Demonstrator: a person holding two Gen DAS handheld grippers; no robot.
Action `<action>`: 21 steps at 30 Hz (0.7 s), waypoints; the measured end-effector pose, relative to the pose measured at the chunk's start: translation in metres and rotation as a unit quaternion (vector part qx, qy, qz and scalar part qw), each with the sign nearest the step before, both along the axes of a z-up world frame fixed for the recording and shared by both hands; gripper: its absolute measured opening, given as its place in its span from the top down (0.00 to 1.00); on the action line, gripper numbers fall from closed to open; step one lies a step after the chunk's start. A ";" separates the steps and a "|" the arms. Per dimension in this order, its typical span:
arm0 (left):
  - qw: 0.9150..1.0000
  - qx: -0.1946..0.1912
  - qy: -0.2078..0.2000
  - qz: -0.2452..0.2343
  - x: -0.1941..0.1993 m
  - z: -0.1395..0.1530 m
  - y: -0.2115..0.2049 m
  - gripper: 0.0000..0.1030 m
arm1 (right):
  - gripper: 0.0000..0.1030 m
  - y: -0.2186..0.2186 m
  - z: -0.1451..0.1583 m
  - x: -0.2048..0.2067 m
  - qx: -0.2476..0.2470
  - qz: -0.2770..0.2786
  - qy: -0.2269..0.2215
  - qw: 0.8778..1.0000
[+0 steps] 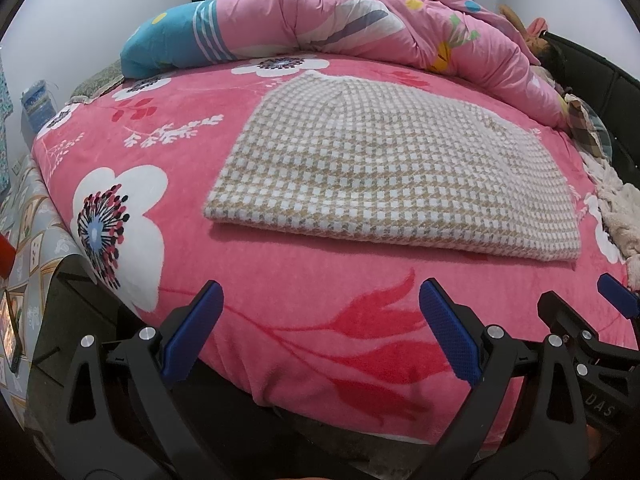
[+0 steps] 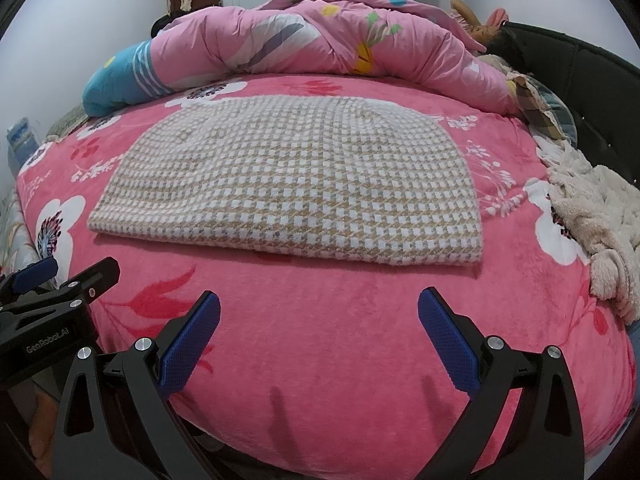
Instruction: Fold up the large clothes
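Left gripper and right gripper both hover with jaws spread wide, holding nothing, just short of the folded checked garment on the bed.

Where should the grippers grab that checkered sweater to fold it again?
Probably the two near corners of the checkered sweater, coming in low from the front. Its thick near edge lies flat, facing both open grippers, the left gripper and right gripper, on the pink blanket.

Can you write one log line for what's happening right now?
left gripper: jaws open, empty | right gripper: jaws open, empty | beige-and-white checked knit garment: folded flat on pink floral fleece bedspread, untouched
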State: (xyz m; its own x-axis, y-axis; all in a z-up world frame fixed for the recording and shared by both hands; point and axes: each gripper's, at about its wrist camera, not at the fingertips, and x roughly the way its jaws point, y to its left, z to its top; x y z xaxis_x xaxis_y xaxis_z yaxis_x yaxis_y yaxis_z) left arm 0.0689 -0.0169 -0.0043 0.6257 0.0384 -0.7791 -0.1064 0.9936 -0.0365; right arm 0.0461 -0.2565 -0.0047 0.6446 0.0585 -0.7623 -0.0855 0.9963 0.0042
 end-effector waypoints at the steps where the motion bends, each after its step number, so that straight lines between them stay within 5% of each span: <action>1: 1.000 0.000 0.000 0.000 0.000 0.000 0.000 0.08 | 0.06 0.001 0.000 0.000 0.000 0.000 0.000 1.000; 21: 1.000 0.001 0.004 0.003 0.000 -0.005 0.000 0.08 | 0.06 -0.001 -0.001 0.000 0.000 0.002 0.002 1.000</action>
State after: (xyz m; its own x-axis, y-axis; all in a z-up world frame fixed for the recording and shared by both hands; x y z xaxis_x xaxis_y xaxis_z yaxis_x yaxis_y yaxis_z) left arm 0.0692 -0.0171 -0.0097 0.6198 0.0431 -0.7836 -0.1121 0.9931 -0.0340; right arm 0.0461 -0.2573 -0.0062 0.6412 0.0618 -0.7648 -0.0898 0.9959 0.0052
